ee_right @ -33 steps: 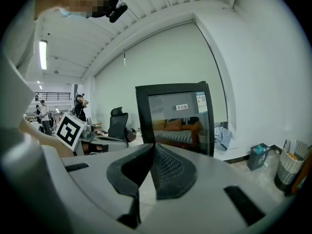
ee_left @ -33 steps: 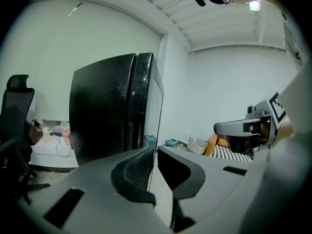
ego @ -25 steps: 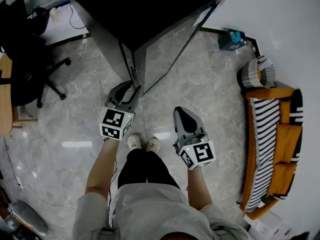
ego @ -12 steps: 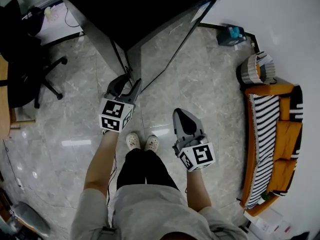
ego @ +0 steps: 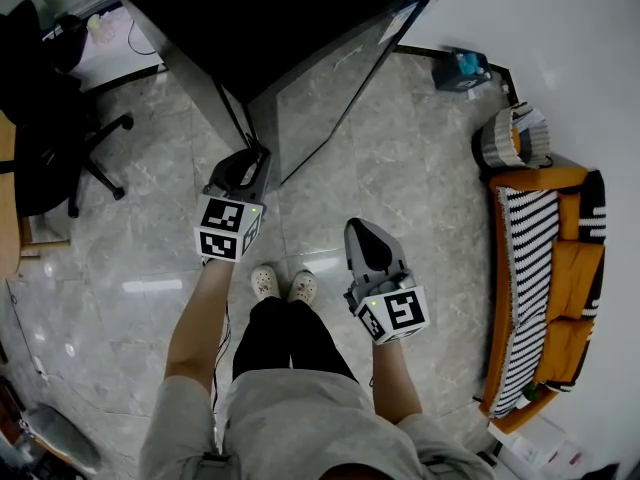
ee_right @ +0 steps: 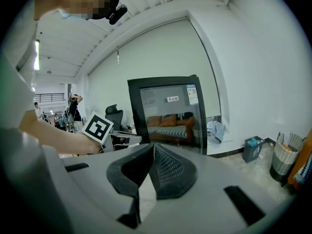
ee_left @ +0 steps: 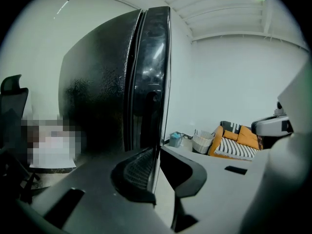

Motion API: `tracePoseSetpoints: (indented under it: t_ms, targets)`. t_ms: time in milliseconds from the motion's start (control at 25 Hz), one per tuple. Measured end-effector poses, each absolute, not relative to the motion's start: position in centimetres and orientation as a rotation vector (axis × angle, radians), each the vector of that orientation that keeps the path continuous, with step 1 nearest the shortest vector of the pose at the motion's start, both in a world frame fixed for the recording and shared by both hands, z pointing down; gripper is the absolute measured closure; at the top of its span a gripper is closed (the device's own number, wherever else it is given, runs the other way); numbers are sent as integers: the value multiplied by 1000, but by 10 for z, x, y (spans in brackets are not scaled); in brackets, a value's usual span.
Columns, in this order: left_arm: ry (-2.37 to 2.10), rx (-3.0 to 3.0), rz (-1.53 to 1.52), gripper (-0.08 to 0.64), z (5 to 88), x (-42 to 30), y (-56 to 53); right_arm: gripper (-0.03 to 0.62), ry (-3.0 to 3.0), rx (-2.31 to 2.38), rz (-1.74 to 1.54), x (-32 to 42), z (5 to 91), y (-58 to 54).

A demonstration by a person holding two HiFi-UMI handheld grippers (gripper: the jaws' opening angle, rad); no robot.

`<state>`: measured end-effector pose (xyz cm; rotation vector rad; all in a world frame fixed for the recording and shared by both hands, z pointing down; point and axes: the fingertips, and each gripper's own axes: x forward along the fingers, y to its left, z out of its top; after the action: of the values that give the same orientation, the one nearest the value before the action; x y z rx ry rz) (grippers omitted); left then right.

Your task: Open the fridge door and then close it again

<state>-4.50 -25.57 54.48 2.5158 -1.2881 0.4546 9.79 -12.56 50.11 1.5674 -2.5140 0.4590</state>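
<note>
**Left claw bites the door edge**

The fridge [ego: 280, 28] is cut off at the frame's top, and I can't make out a handle. The left gripper [ee_left: 158, 152] had its jaws wide a moment ago; they've just closed and now pinch the fridge door [ee_left: 153, 82] at its edge. The right gripper [ee_right: 151, 150] hangs back from the fridge, jaws together, empty.

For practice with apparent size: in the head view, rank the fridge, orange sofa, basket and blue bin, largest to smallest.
1. fridge
2. orange sofa
3. basket
4. blue bin
The fridge's top sits nearer the camera, which inflates its lead; the order looks safe regardless.
</note>
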Motion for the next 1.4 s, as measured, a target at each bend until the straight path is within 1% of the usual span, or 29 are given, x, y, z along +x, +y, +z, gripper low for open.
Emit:
tracePoseSetpoints:
  t_ms: [760,1400]
  targets:
    - [-1410,2416,414,512,543,-49,-250,569,-2541,1567,447,104,492,-128]
    - [-1444,2408,447,514,543,-49,-249,569,-2576,1537,435,97,485,-140]
